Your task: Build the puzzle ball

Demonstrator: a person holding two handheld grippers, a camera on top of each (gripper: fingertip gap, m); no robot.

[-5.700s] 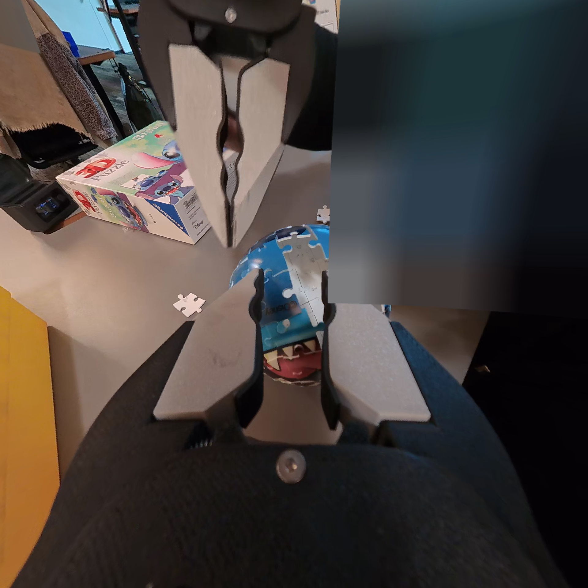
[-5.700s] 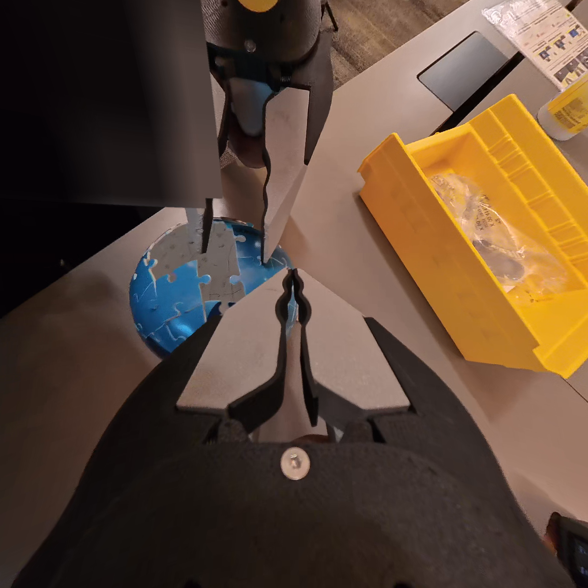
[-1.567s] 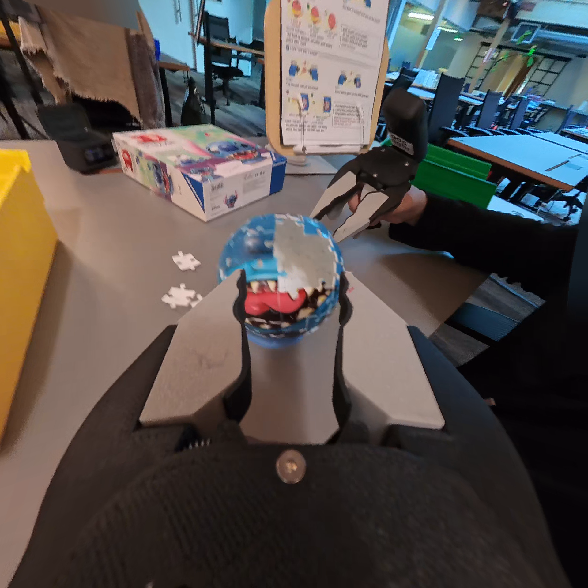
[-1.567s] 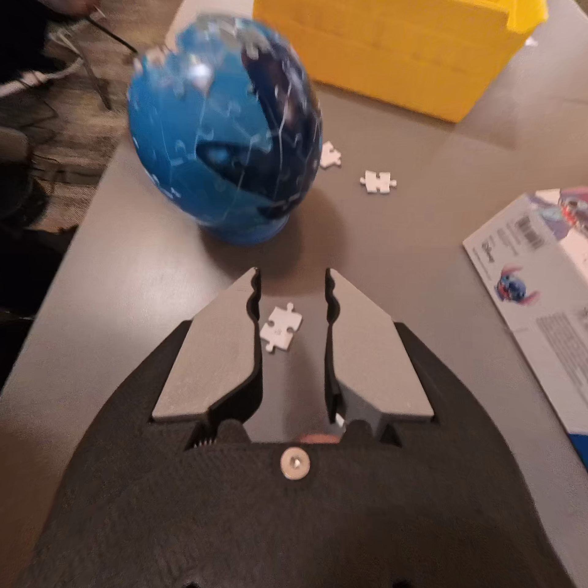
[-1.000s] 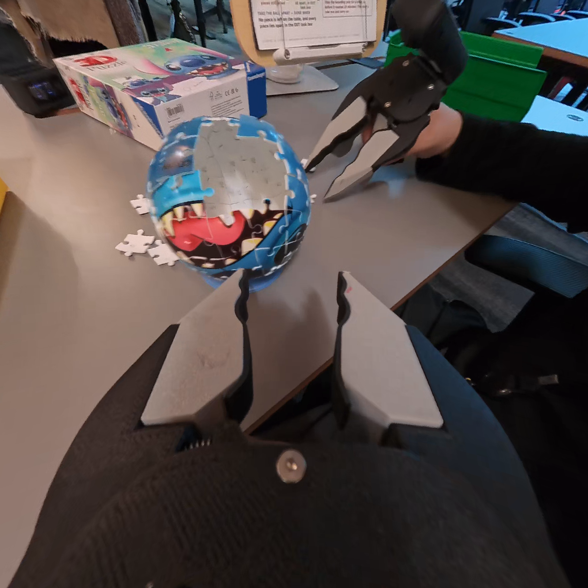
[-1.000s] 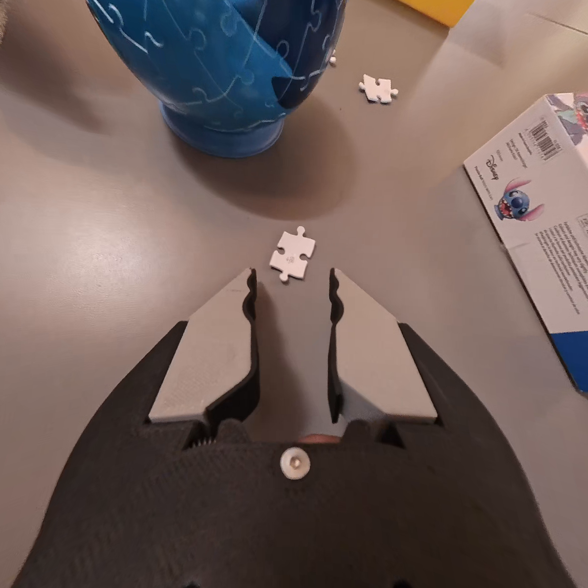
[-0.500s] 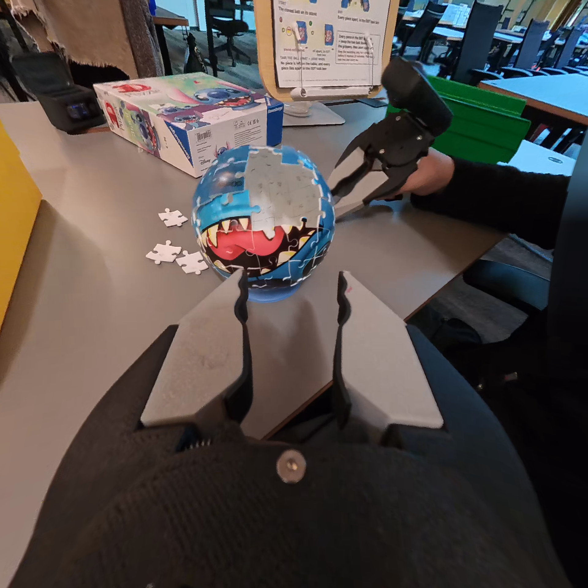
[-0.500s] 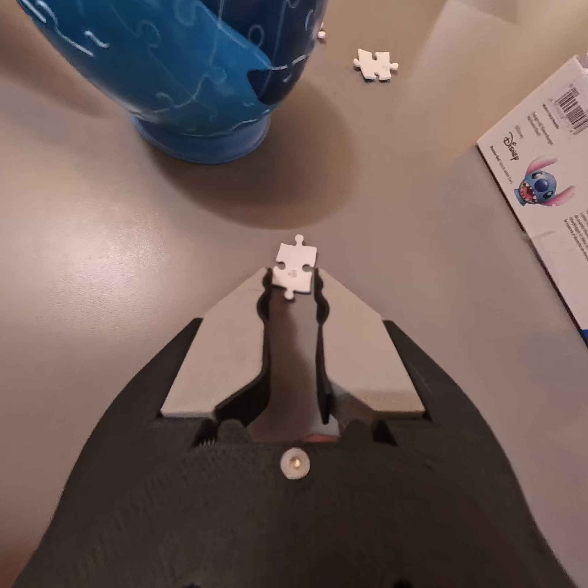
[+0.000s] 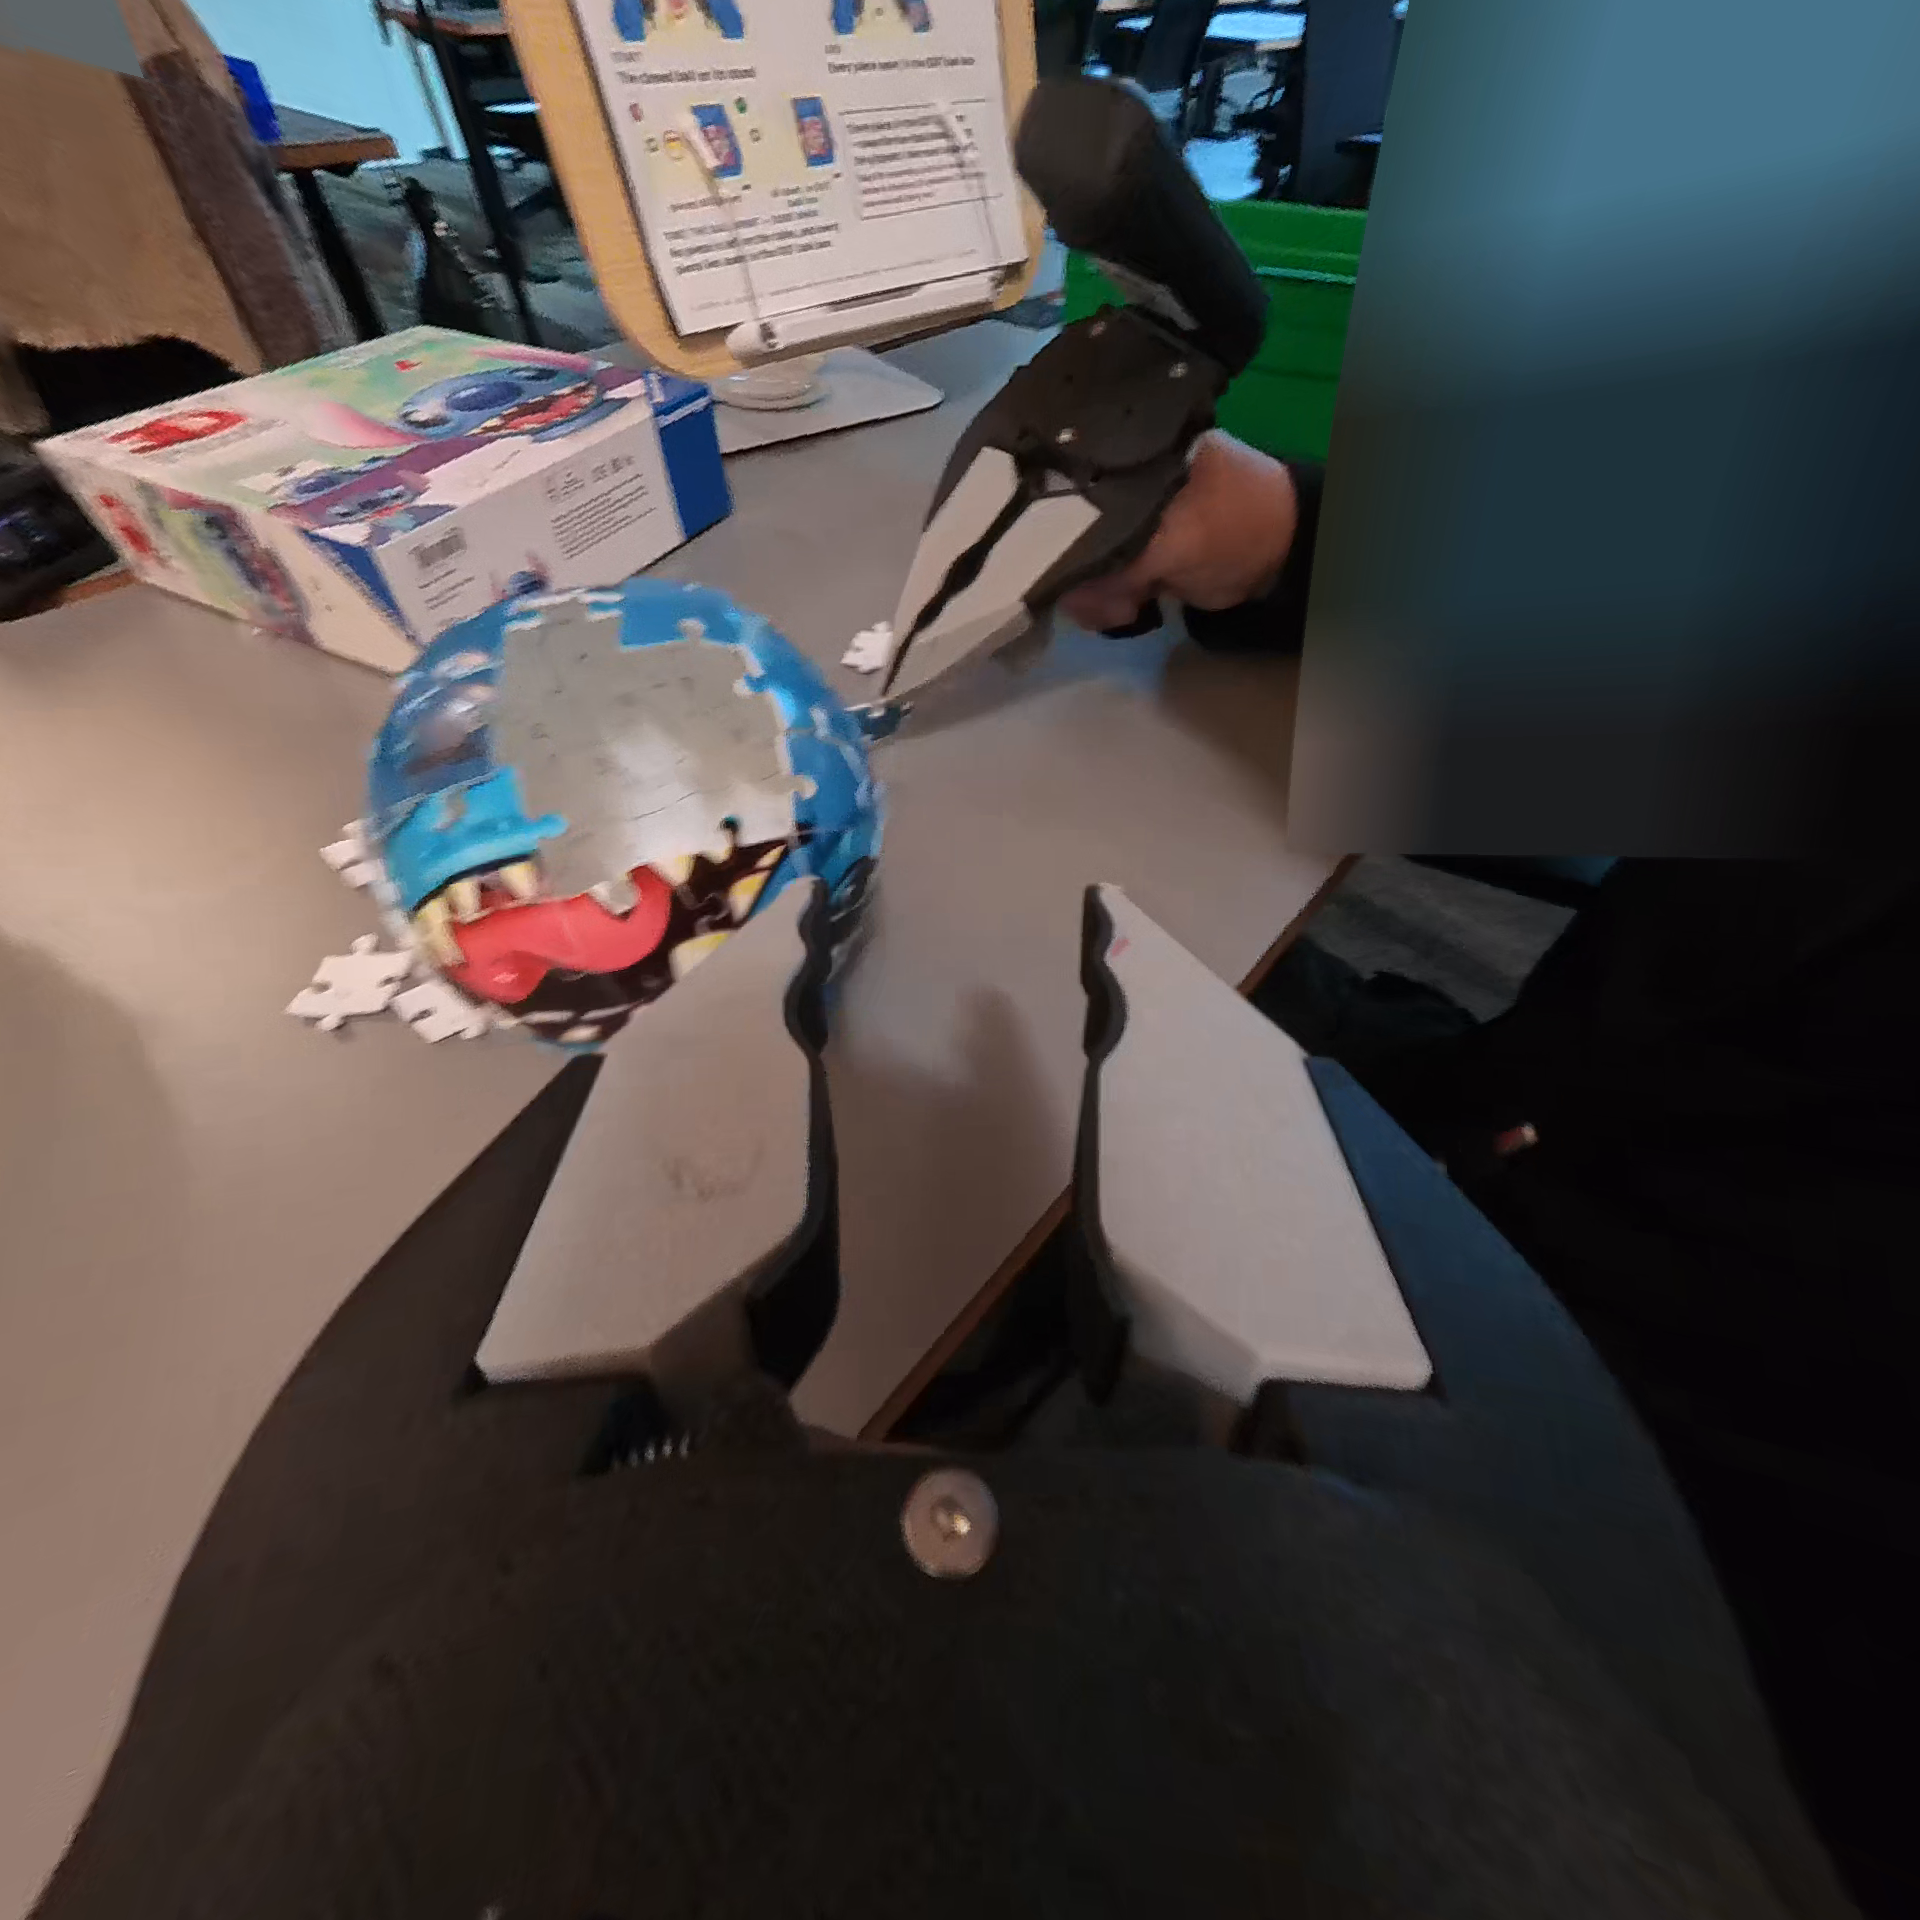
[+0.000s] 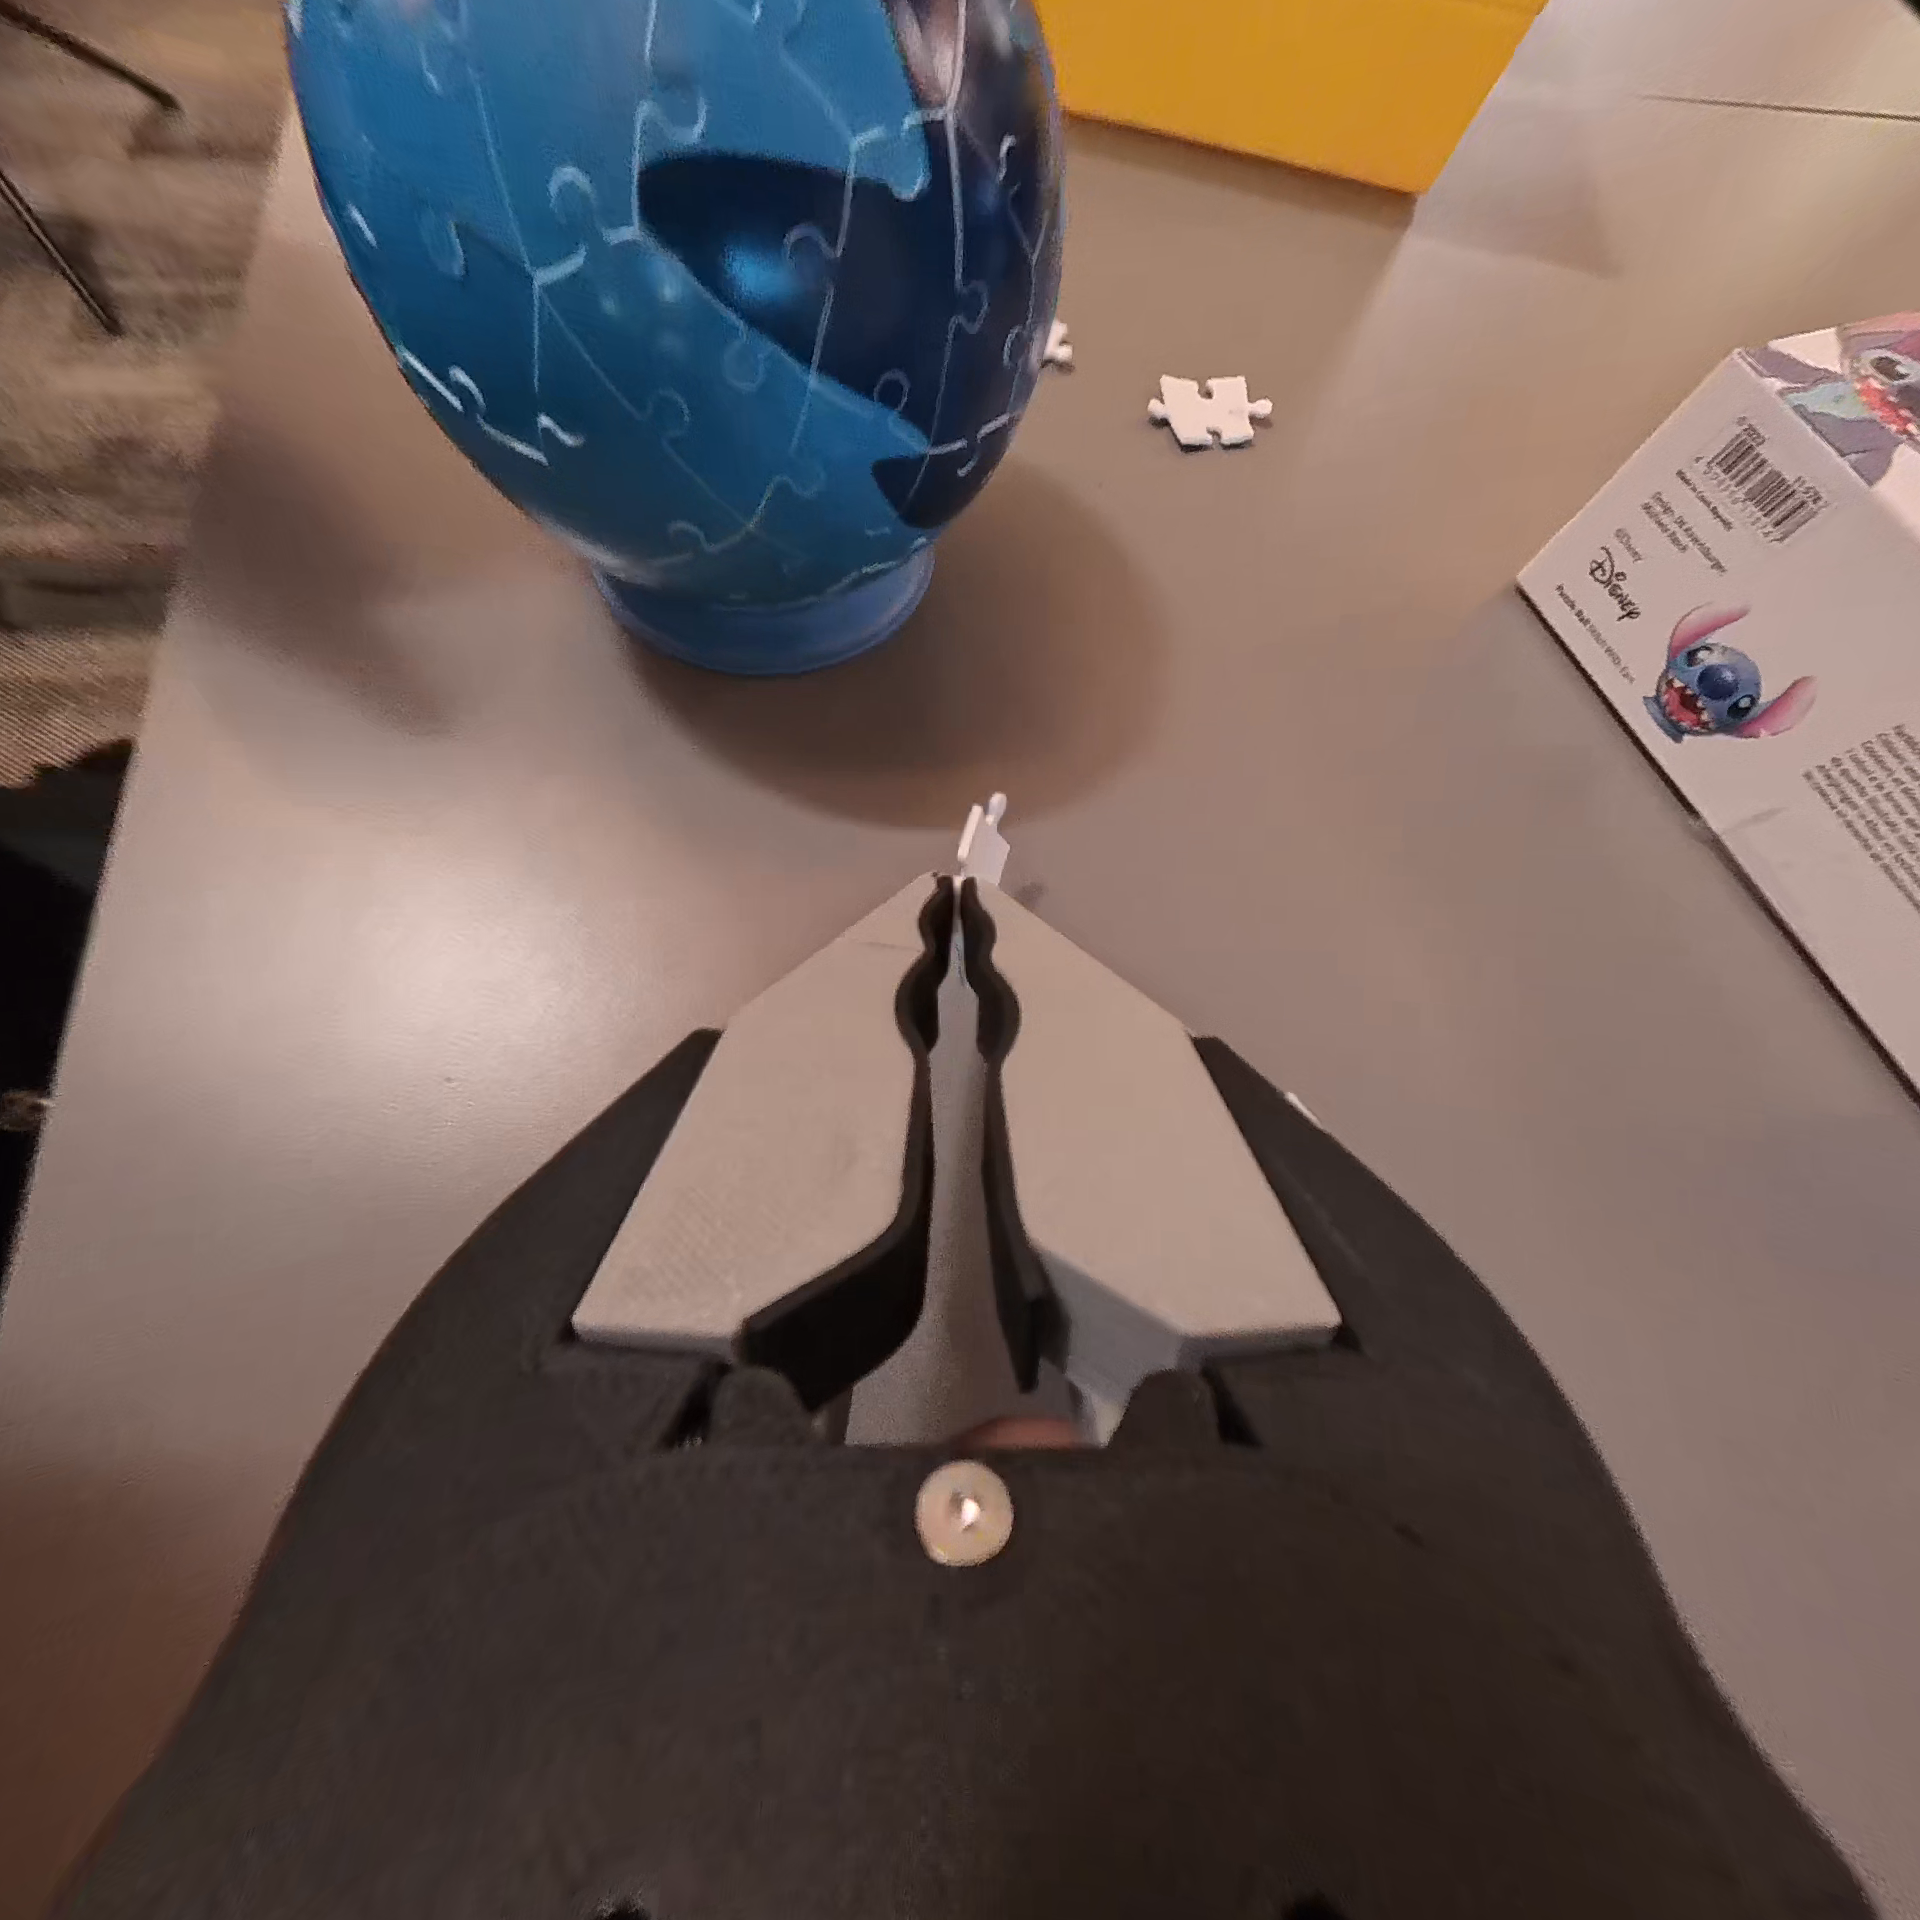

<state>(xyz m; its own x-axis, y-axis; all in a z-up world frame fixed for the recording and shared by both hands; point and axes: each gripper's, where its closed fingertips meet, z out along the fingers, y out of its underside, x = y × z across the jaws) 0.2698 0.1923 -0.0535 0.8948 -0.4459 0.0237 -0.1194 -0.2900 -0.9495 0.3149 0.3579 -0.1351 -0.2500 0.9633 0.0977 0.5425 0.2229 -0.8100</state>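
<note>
The puzzle ball [image 9: 623, 821] is blue with a toothy red mouth and a patch of grey blank pieces, and it stands on the grey table [image 9: 156, 1195]. In the right wrist view the ball [image 10: 686, 312] sits on a blue ring base [image 10: 769, 623]. My left gripper [image 9: 951, 904] is open and empty, just right of the ball near the table's edge. My right gripper [image 10: 958, 883] is shut on a white puzzle piece [image 10: 985, 836], held edge-on just above the table in front of the ball. In the left wrist view the right gripper [image 9: 904, 665] is behind the ball to the right.
Loose white pieces [image 9: 353, 982] lie left of the ball, and one more [image 10: 1210, 410] lies beyond it. The puzzle box [image 9: 395, 488] lies at the back left, also seen on the right [image 10: 1766, 644]. A yellow bin [image 10: 1278, 83] and an instruction stand [image 9: 821, 166] are farther off. The tips of one gripper are about 20 cm away from the tips of the other.
My right gripper has closed on the white piece that lay flat on the table and tipped it up on edge. My left gripper stayed open and shifted right of the ball.
</note>
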